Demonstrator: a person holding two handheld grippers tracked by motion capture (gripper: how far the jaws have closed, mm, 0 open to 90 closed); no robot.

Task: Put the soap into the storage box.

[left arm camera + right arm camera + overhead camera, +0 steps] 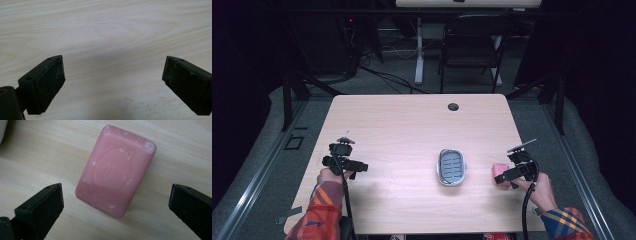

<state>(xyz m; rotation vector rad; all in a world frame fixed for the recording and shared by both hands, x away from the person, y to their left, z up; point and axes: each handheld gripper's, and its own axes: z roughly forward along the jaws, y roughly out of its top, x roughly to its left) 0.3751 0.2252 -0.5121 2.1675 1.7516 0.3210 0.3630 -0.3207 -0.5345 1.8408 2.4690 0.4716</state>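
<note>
- High view: my right gripper sits at the right edge of the pale wooden table, tipped down over the pink rectangular bar of soap, which lies flat on the wood just beside it.
- Right gripper view: the pink rectangular bar of soap lies stamped face up and a little askew, between and ahead of my two black fingers. They are spread wide and touch nothing, one to either side of the bar's near end, which I take as lining up for a pinch across its narrow width (the long way would not fit between them).
- Well apart from the soap, near the middle of the table, stands the grey oval soap dish with a slotted insert. Its long axis runs away from me, and I judge it the likely home for the bar.
- My left gripper hangs over bare wood at the left side, far from both things, probably kept out of the way.
- Left gripper view: its fingers are released too, gaping wide above the plain grain with nothing between them.
- Slippery, rounded soap may squirt out of a hard squeeze, so I would close square on its flat sides.
</note>
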